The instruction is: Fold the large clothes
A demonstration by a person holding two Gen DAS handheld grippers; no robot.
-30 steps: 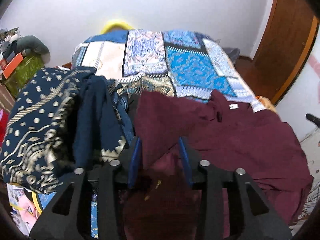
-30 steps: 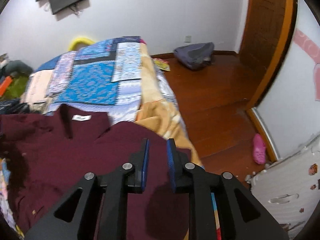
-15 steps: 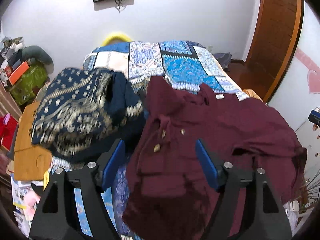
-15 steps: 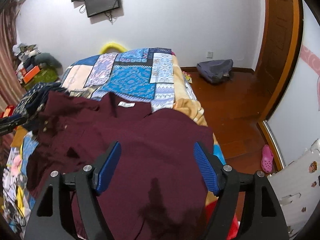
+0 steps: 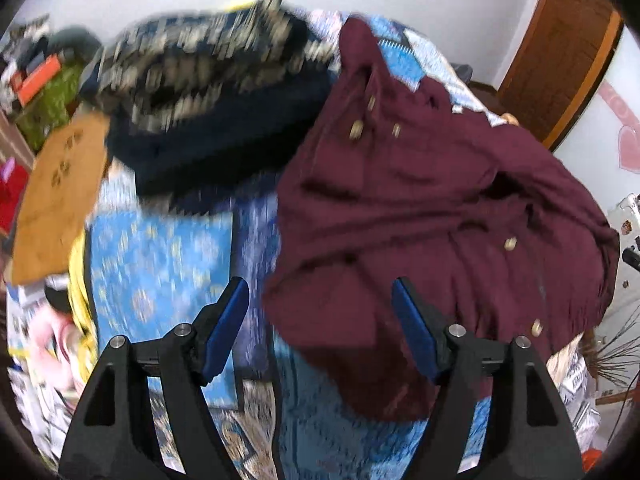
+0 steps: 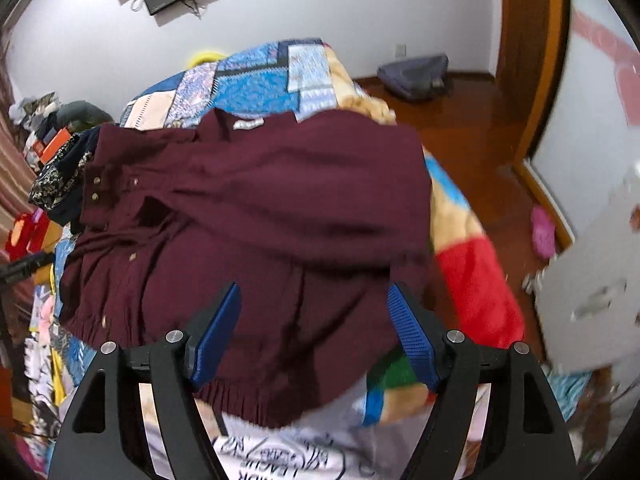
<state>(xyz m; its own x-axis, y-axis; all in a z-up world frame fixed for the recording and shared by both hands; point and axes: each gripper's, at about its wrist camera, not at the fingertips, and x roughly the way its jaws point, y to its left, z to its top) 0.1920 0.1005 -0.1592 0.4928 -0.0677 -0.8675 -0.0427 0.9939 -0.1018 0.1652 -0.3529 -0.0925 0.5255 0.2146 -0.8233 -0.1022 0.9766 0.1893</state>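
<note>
- Left wrist view: the left gripper [image 5: 320,312] has its blue-padded jaws spread wide with nothing pinched between them. Within the last second they were opening, but they have since held at this width.
- Below and ahead of it, the maroon shirt [image 5: 440,200] lies loosely spread on the bed's patchwork quilt [image 5: 160,264], its hem nearest the gripper and its small gold buttons showing (the picture is smeared by motion).
- Left of the shirt and touching it sits a heap of dark blue patterned cloth [image 5: 208,92]; beside that lies a tan mat [image 5: 56,192].
- Right wrist view: the right gripper [image 6: 316,320] also stands wide apart and grips nothing; its jaws likewise opened within the last second, then stayed put.
- The shirt [image 6: 260,216] lies across the quilt [image 6: 256,88], collar and white label at the far edge, gathered hem near the gripper.
- A red-and-tan blanket [image 6: 476,280] hangs off the bed's right side.
- On the wooden floor [image 6: 480,132] lie a grey bag [image 6: 416,76] and a pink slipper [image 6: 542,236].
</note>
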